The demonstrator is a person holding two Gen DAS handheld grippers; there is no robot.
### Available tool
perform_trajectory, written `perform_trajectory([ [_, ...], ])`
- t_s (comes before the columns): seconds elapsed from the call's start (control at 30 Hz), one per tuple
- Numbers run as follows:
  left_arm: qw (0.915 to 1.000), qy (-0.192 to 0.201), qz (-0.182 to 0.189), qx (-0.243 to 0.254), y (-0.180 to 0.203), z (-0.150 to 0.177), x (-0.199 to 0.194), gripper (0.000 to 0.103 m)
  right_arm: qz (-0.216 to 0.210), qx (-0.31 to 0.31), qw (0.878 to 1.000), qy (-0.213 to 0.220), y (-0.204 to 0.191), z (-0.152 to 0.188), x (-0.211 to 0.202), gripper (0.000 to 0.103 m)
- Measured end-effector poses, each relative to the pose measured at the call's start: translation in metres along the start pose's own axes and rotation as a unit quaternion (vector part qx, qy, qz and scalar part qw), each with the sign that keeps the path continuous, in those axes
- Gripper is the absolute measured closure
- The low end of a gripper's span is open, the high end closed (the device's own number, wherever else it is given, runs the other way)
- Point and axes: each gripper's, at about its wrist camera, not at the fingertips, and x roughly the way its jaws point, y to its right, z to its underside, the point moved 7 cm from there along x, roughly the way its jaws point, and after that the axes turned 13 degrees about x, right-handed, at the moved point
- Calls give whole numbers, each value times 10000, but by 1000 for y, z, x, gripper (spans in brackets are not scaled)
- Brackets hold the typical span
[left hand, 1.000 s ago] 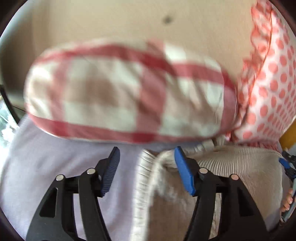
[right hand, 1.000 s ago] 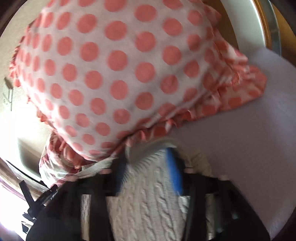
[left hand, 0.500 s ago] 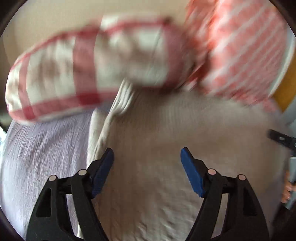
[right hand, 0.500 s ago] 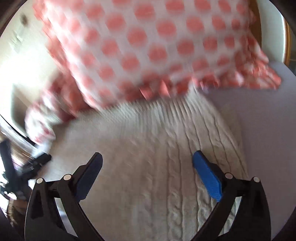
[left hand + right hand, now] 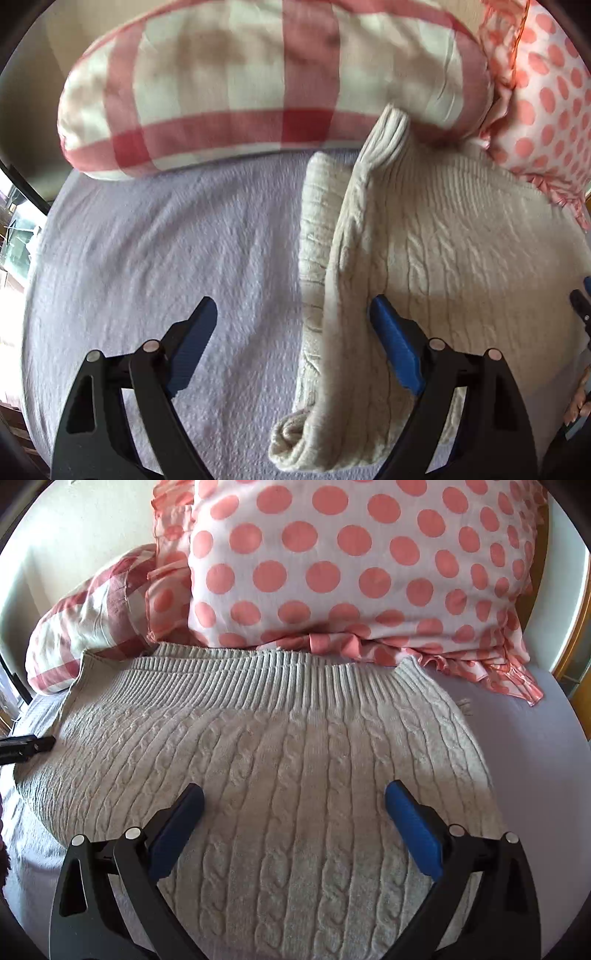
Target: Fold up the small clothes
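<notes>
A cream cable-knit sweater [image 5: 288, 746] lies folded on the lilac bed sheet [image 5: 155, 251], its ribbed hem toward the pillows. In the left wrist view the sweater [image 5: 424, 243] shows its left folded edge and a sleeve lying along it. My left gripper [image 5: 291, 317] is open and empty over that left edge, one finger over the sheet, the other over the knit. My right gripper [image 5: 293, 805] is open and empty above the middle of the sweater.
A red-and-white checked pillow [image 5: 258, 81] and a white pillow with coral dots [image 5: 351, 561] lie at the head of the bed, touching the sweater's far edge. Bare sheet [image 5: 535, 746] lies right of the sweater. The left gripper's tip [image 5: 26, 746] shows at the right view's left edge.
Both grippers let go of the sweater's hem near the pillows, opened wide and drew back. The sweater now lies flat, folded over itself.
</notes>
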Motion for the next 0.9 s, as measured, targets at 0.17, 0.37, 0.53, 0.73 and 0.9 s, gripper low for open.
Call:
perform_trajectory([
  [0.17,9999,-18,138,-66,8,-16,13,17,-42,-55,9999,115,0,-1,-2,2],
  [0.37,9957,65,780,-502,-11,-26,20,14,-223,35,9996,171,3,0,-6,2],
  [0.53,9894,303,1268,-648,-21,-31,17,9,-259,37,9995,185,3,2,-7,2],
  [0.73,9895,321,1278,-596,3,-38,15,42,-272,23,9994,207,3,2,-6,2],
  [0.9,9923,228,1062,-603,9,-37,19,62,-257,27,9995,182,3,2,-7,2],
])
